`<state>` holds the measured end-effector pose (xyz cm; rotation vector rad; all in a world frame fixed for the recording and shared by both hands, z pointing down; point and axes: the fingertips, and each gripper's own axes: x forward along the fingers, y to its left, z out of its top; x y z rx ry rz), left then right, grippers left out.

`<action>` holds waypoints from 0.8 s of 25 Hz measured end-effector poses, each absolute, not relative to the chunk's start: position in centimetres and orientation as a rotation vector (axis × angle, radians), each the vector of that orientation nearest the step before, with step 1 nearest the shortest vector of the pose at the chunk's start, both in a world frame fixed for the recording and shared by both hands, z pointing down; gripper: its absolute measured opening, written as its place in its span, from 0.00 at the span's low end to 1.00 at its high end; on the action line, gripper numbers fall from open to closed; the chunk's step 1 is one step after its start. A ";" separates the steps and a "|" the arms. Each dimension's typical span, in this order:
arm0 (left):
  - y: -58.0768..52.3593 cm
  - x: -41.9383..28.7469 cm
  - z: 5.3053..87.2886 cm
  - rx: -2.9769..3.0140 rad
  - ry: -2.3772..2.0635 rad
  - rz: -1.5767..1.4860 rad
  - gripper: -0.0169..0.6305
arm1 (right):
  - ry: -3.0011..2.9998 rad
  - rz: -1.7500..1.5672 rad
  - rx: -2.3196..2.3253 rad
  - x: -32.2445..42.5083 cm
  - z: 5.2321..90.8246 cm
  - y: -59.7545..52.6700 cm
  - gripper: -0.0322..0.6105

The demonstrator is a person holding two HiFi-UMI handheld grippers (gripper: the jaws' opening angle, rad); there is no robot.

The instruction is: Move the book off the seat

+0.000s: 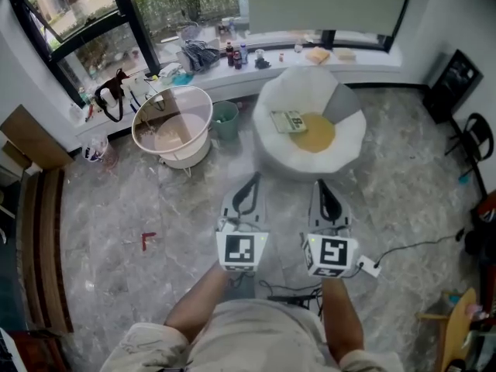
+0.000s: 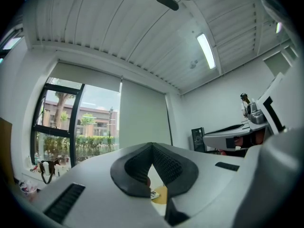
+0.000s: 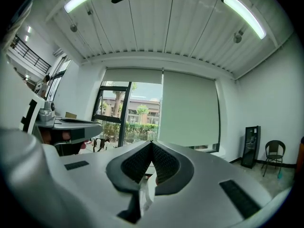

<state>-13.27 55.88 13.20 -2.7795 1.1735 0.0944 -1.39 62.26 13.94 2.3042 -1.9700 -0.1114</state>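
Observation:
A small pale book point(image 1: 288, 121) lies flat on a round white seat point(image 1: 345, 142), partly on its yellow cushion point(image 1: 315, 134). Both grippers hover over the floor in front of the seat, pointing at it and well short of it. My left gripper point(image 1: 253, 178) is shut with nothing in it, and so is my right gripper point(image 1: 321, 184). In the left gripper view the jaws of the left gripper point(image 2: 152, 146) meet at their tips, and a corner of the book point(image 2: 153, 194) on the cushion shows below them. In the right gripper view the right gripper point(image 3: 152, 144) is likewise shut and empty.
A round white tub-like table point(image 1: 172, 126) and a green bucket point(image 1: 225, 119) stand left of the seat. The cluttered window sill point(image 1: 232, 56) runs behind it. A black chair point(image 1: 474, 142) is at the right, a cable with a plug point(image 1: 370, 266) lies near my right hand, and a red item point(image 1: 147, 240) is on the floor.

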 end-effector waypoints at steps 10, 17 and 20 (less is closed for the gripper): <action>45.1 -16.1 12.7 -2.801 1.170 0.109 0.03 | -1.930 -0.121 2.305 -4.1 13.2 51.5 0.06; 40.5 -17.1 12.6 -2.818 1.147 0.138 0.03 | -1.908 -0.137 2.319 -5.4 12.6 47.0 0.06; 39.2 -17.2 12.7 -2.807 1.155 0.134 0.03 | -1.909 -0.130 2.313 -5.4 12.9 46.0 0.06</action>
